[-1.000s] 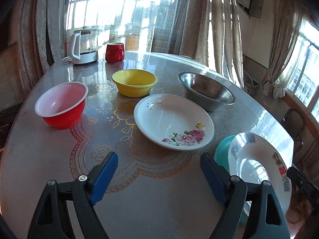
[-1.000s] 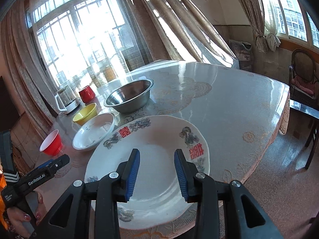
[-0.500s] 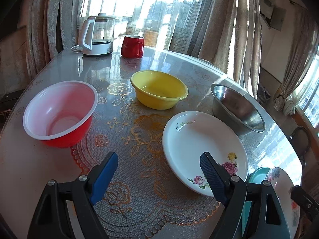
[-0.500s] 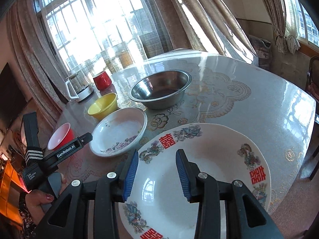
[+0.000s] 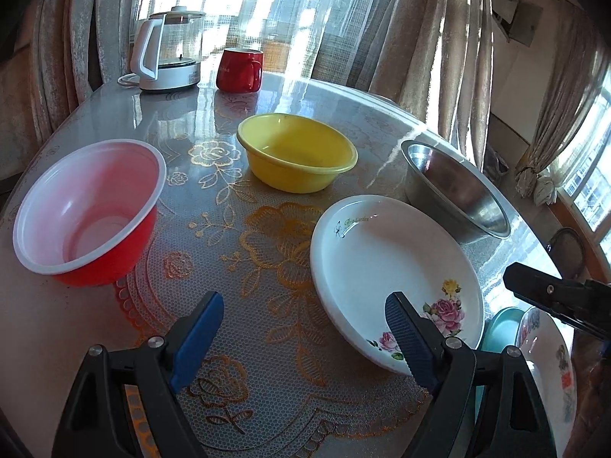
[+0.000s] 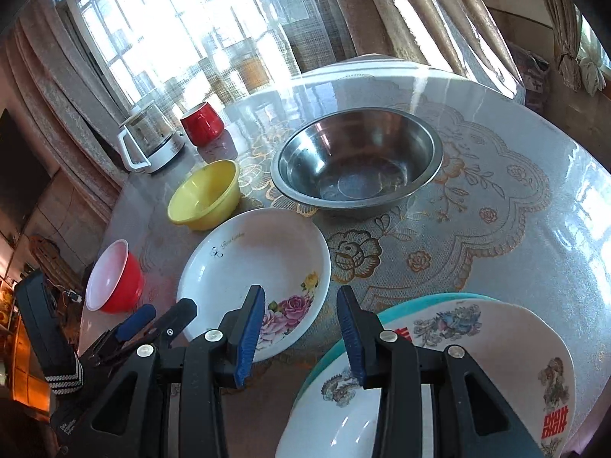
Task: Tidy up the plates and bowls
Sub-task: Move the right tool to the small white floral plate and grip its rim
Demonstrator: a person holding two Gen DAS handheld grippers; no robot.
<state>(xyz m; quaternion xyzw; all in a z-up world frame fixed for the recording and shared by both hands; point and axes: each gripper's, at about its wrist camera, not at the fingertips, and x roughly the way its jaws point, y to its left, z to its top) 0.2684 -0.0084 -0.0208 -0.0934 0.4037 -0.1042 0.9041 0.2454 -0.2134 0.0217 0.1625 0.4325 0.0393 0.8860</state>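
Observation:
A white rose-patterned plate [image 5: 393,267] [image 6: 256,271] lies mid-table. Around it stand a red bowl with a white inside [image 5: 84,210] [image 6: 114,278], a yellow bowl [image 5: 298,152] [image 6: 206,194] and a steel bowl [image 5: 454,187] [image 6: 359,160]. A white plate with red characters [image 6: 477,366] [image 5: 550,362] rests on a teal plate [image 6: 336,343] [image 5: 500,324] at the near right. My left gripper [image 5: 305,332] is open and empty, low over the tablecloth, its right finger by the rose plate's near rim. My right gripper [image 6: 301,328] is open and empty above the gap between the rose plate and the stack.
A glass kettle [image 5: 168,53] [image 6: 149,141] and a red mug [image 5: 240,70] [image 6: 202,122] stand at the table's far edge by the curtains. The round table [image 6: 534,229] carries a lace-pattern cloth. A chair [image 5: 569,252] stands beyond its right edge.
The right gripper has opened and drawn back left off the red-character plate, which now lies on the teal plate. The left gripper has moved forward and left towards the bowls.

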